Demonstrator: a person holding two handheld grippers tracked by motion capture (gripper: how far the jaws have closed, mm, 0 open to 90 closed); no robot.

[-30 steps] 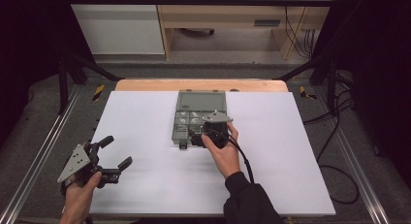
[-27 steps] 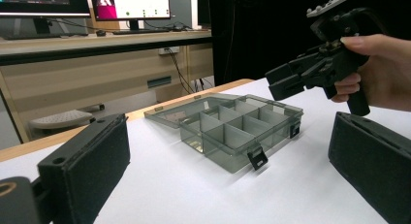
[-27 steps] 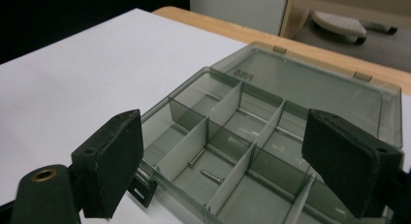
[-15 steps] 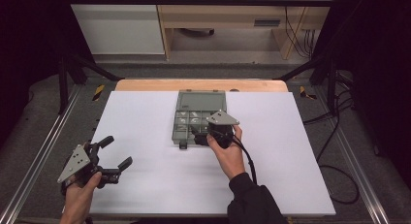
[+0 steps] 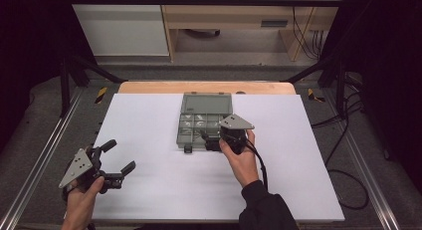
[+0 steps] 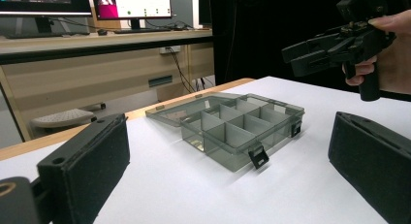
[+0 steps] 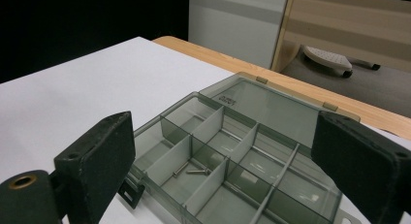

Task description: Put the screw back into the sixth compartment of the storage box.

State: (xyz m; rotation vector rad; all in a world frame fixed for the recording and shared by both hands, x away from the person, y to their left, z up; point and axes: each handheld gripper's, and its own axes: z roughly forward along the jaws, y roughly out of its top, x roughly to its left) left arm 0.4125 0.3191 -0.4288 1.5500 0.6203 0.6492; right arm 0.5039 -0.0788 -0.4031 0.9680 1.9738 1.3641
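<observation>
Grey plastic box [image 5: 204, 125] sits open mid-desk [image 5: 149, 120]. Right hand-held gripper [image 5: 211, 142] just spread wide, empty, lifting off two tiny screws [image 7: 193, 171] inside; drop looks done. Left hand-held gripper [image 5: 118, 159] waits open.

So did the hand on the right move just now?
Yes. The right gripper has slid right along the box front edge, toward its right corner, fingers open and empty.
</observation>
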